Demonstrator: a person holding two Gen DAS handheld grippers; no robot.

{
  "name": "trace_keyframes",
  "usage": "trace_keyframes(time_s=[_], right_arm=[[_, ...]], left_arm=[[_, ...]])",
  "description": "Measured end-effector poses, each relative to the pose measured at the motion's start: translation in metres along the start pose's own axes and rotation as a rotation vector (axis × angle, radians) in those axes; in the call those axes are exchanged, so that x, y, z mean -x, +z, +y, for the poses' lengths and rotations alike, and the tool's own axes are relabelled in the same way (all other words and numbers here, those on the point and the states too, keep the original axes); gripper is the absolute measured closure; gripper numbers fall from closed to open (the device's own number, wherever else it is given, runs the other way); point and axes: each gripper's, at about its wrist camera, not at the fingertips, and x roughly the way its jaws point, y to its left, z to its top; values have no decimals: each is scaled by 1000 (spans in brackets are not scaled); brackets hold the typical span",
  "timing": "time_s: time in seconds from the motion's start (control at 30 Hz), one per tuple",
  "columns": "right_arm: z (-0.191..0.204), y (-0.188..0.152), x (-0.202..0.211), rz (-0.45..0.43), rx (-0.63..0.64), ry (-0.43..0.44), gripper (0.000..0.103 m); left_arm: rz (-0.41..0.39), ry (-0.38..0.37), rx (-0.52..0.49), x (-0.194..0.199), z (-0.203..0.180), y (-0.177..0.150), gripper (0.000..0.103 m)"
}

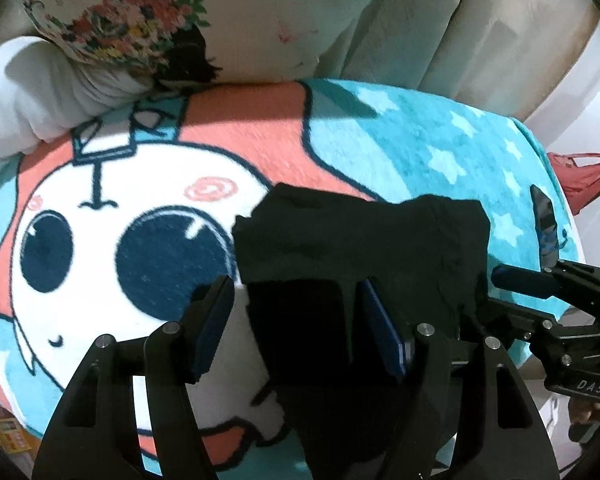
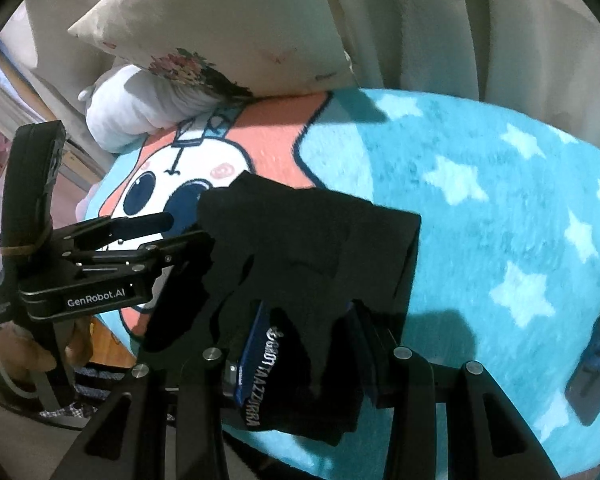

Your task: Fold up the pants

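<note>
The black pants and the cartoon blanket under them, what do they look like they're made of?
The black pants look like a soft, matte knit or jersey, judging by the limp drape and creases, though the dark cloth hides the weave. White lettering runs along one band. The cartoon blanket looks like plush fleece, probably synthetic: its surface is fuzzy and the printed outlines have soft edges.

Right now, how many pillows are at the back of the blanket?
2. A cream pillow with a floral print leans against the curtain; a white pillow lies under its left corner. More may be hidden out of view.
</note>
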Motion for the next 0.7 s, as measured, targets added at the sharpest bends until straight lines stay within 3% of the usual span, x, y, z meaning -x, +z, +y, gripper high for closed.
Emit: trace_keyframes(time_s=[0.3,0.7], right_arm=[[8,3,-4,14,22,-2,63],[3,-1,-4,16,4,-5,62]], left_arm=[[-39,50,-16,10,2,-1,37],[-35,59,-14,10,0,-5,37]])
